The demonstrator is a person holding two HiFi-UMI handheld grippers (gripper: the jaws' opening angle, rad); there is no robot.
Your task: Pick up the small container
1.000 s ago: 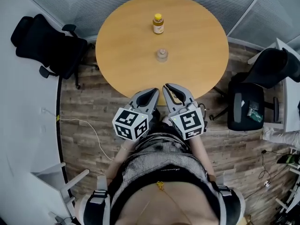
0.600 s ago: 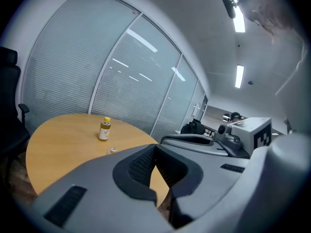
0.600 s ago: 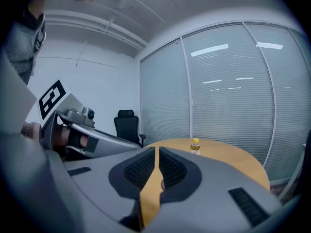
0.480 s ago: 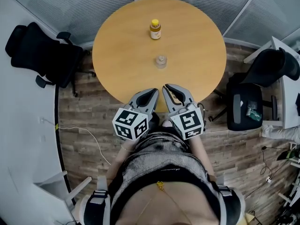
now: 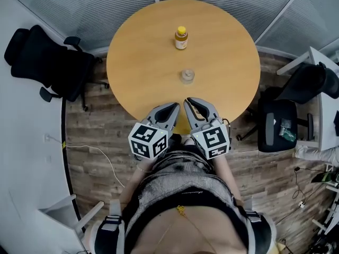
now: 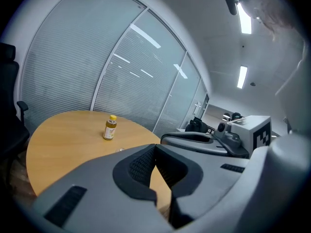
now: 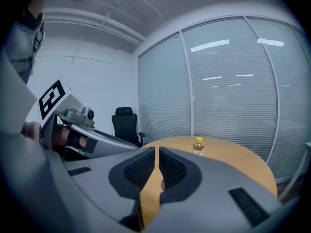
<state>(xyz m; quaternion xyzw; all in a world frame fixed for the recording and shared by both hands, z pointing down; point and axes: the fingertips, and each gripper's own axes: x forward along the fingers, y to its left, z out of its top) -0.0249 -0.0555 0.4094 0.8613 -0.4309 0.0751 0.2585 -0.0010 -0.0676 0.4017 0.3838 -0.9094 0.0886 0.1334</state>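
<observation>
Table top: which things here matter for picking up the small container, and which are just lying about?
For the job: small clear jar; left gripper and right gripper, both shut and empty; round table.
Just lying about: yellow-capped bottle; black office chairs.

Grey left gripper, right gripper w/ b&w cubes; striped top
</observation>
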